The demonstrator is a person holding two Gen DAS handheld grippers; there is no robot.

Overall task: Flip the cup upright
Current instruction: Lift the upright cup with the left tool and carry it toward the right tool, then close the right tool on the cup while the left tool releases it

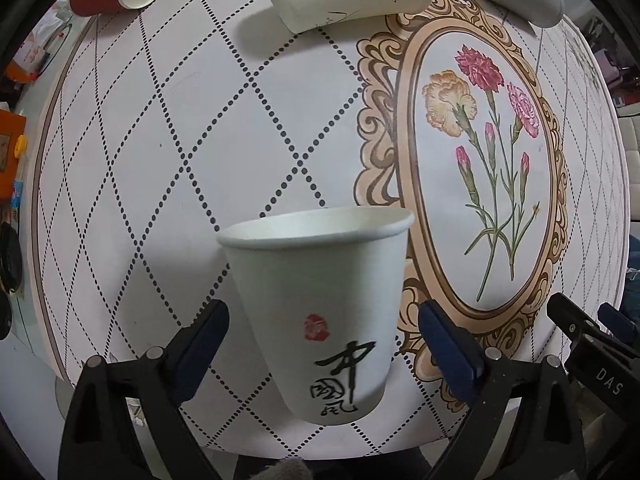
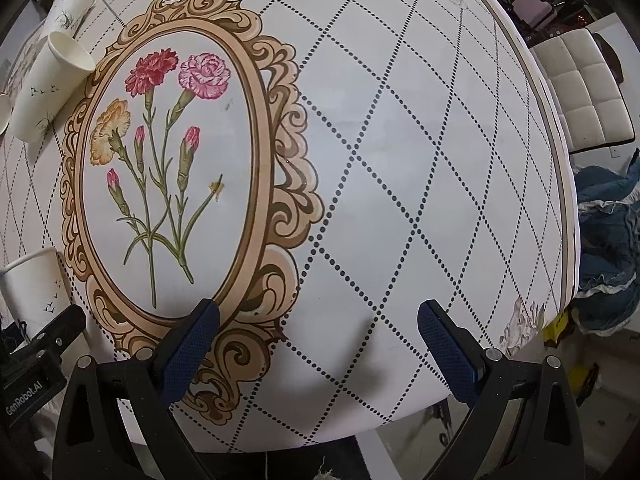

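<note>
standing upright btwn wide-apart left gripper [image 1: 322, 344] fingers, untouched: white cup [image 1: 320, 312]; right gripper [image 2: 318, 344] spread too, w/ nothing held; three cups lie behind.

On the white paper cup [image 1: 320, 312] standing between my left gripper's fingers I read black brush characters, 中國風, running down its side, with a red seal stamp just above them that is too smudged to make out. At the right edge of my left view, the black body of my right gripper [image 1: 600, 364] carries the letters "DAS". At the left edge of my right view, the body of my left gripper [image 2: 28, 380] reads "GenRobot.AI" in white.
</note>
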